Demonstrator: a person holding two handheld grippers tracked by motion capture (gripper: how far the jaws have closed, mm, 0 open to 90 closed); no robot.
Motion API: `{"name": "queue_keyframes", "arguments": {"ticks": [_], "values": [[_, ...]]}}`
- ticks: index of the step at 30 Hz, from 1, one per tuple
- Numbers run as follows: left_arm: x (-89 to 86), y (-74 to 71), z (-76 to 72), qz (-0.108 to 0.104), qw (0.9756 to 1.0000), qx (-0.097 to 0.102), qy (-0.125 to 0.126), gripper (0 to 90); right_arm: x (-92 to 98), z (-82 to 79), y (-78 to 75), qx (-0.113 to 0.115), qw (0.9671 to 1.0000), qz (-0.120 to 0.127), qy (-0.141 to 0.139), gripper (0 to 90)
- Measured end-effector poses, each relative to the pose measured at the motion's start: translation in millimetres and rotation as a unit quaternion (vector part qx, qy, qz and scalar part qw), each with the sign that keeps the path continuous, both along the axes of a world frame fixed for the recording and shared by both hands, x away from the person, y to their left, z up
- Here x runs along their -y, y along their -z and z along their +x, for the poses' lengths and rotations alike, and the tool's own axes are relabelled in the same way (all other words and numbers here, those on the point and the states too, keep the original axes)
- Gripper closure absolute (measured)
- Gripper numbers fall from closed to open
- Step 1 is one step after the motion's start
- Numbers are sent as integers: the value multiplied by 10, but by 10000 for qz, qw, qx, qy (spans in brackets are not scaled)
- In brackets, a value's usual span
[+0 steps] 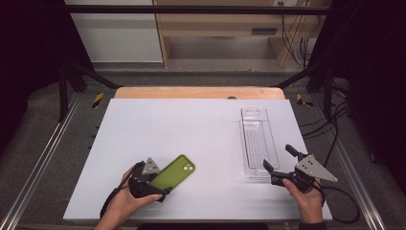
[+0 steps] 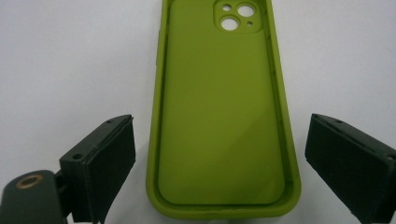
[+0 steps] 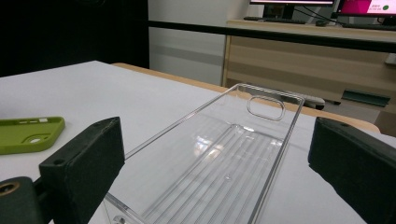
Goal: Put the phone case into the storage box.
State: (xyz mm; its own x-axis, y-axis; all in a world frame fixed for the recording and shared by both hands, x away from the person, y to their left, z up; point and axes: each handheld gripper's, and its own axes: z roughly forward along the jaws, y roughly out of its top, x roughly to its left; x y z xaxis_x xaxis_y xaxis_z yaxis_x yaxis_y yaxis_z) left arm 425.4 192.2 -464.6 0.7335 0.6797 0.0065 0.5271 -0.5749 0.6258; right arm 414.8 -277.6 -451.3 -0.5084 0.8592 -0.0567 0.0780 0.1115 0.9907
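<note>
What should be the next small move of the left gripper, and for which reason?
Probably close the left gripper on the green case. Its jaws stand open on either side of the case's near end, touching nothing, and the case lies flat on the table between them.

A white rectangular desk (image 1: pixel 191 129) with a light wooden far edge carries the scene. Beyond it, toward twelve o'clock, stands a pale wooden cabinet (image 1: pixel 215 24) on a grey floor (image 1: pixel 43 139), with black cables (image 1: pixel 294 43) hanging at one o'clock. Two monitors (image 3: pixel 327 3) sit on a wooden counter (image 3: pixel 303 51) in the right gripper view.
</note>
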Motion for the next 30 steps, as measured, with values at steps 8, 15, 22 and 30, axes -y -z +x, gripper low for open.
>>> {"name": "queue_keyframes", "arguments": {"ticks": [8,15,22,30], "values": [[24,63,32,107,9998,-139,96,79,-1,-1,0,-12,10000,6,-13,38],[29,82,73,87,9996,-236,82,91,-7,-4,-1,-13,10000,-16,-24,38],[46,88,84,139,9995,-255,93,124,-3,-5,-1,-23,10000,-7,-19,38],[28,111,25,69,10000,-10,33,161,-7,-5,0,-24,10000,-14,-17,38]]}}
